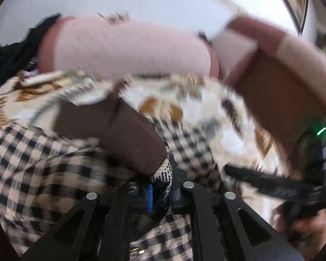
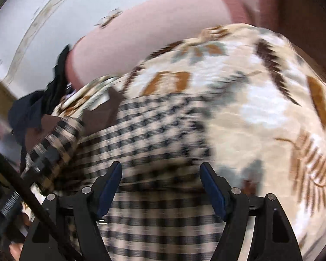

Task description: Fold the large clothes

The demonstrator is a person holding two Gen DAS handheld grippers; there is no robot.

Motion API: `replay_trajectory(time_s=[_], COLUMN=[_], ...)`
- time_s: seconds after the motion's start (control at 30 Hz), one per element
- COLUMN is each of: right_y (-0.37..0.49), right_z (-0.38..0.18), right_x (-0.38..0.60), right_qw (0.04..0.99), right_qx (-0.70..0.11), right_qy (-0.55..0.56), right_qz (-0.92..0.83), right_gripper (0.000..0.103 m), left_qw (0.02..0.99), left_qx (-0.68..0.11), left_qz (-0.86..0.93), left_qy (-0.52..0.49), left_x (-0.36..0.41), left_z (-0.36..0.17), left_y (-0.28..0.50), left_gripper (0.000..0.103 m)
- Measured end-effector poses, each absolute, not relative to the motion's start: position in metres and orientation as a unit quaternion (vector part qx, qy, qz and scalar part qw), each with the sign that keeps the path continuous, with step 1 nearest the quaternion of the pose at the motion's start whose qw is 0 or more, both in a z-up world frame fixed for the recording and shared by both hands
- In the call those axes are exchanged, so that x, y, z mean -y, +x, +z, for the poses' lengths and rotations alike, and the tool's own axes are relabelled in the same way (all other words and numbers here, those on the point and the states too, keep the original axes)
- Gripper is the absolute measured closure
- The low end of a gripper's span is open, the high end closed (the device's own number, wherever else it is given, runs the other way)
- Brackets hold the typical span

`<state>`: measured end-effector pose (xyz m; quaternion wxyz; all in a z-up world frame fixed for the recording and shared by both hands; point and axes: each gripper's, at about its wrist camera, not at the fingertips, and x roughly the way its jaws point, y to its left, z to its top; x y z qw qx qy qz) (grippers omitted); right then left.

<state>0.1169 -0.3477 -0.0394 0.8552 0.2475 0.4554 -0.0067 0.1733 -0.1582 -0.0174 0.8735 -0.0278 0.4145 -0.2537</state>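
- Bed: a cream leaf-patterned blanket (image 2: pixel 260 100) is covering it, with a pink headboard (image 1: pixel 128 47) standing behind.
- Checked garment (image 2: pixel 154 130), beige and black with a brown cuff (image 1: pixel 130 143), is lying spread over the blanket, directly below both cameras.
- Right gripper (image 2: pixel 160 187): jaws are standing wide apart above the checked cloth, nothing pinched between them.
- Left gripper (image 1: pixel 160 195): jaws are sitting narrow, with a fold of the checked cloth between them beside the cuff; blur leaves it unclear whether the pads are pressing on it.
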Motion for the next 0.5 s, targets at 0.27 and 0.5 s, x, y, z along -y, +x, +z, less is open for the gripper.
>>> replay_trajectory(time_s=[0.27,0.5], right_y=[0.102,0.117], right_z=[-0.061,-0.063], right_x=[0.385,0.359], right_qw=[0.844,0.830], right_qx=[-0.460,-0.440], right_qy=[0.276,0.337], right_qz=[-0.026,0.062], right_gripper=[0.025,0.025], left_qw=[0.860,0.896], left_qx=[-0.439,-0.400], left_qz=[-0.261,-0.173], left_qy=[-0.024,-0.087], left_x=[0.151,0.010], left_z=[-0.033,-0.005], left_y=[0.156,0.125], left_gripper=[0.030,0.026])
